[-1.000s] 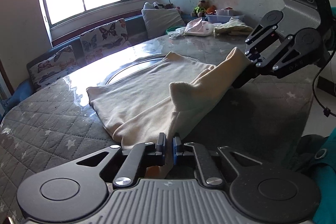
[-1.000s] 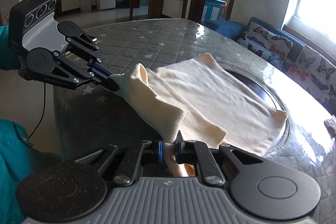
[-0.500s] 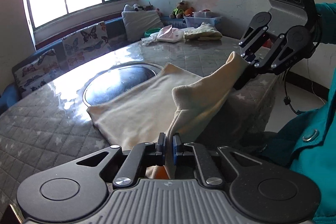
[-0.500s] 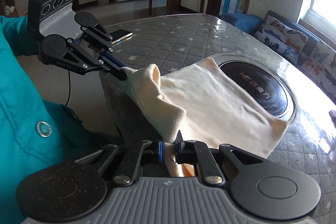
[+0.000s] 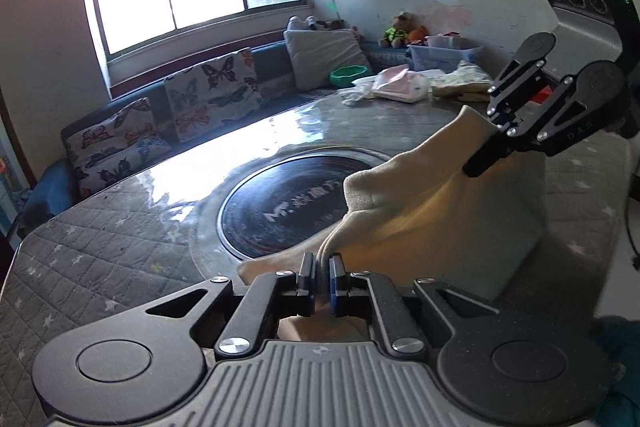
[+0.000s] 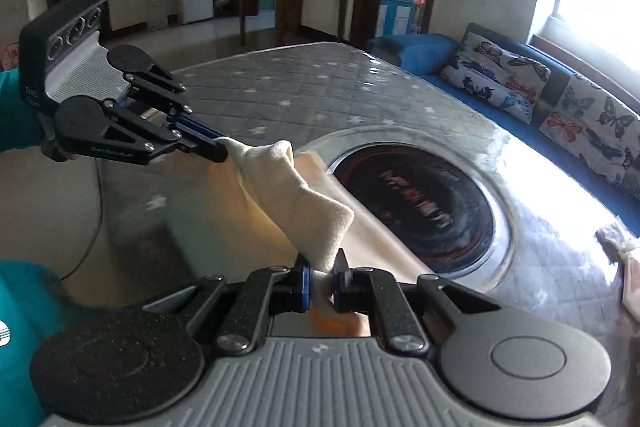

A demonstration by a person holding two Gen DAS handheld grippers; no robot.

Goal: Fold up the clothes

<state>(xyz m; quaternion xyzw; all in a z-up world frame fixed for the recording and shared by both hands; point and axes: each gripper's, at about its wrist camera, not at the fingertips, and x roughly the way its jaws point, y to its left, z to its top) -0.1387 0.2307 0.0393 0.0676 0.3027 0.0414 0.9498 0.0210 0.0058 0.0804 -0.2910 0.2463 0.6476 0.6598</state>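
- Left tool [image 5: 321, 269] is clamped on the cream garment [image 5: 420, 211].
- Right tool [image 6: 322, 277] pinches its other corner above the tabletop [image 5: 120, 227].

Garment held up at the tabletop's near edge

The garment [image 5: 420, 203] hangs between the left hand-held gripper [image 5: 320, 277] and right hand-held gripper [image 5: 486, 159], before the round inset plate [image 5: 288, 207] in the tabletop [image 5: 120, 227]; cushions [image 5: 212, 91] line the bench behind.
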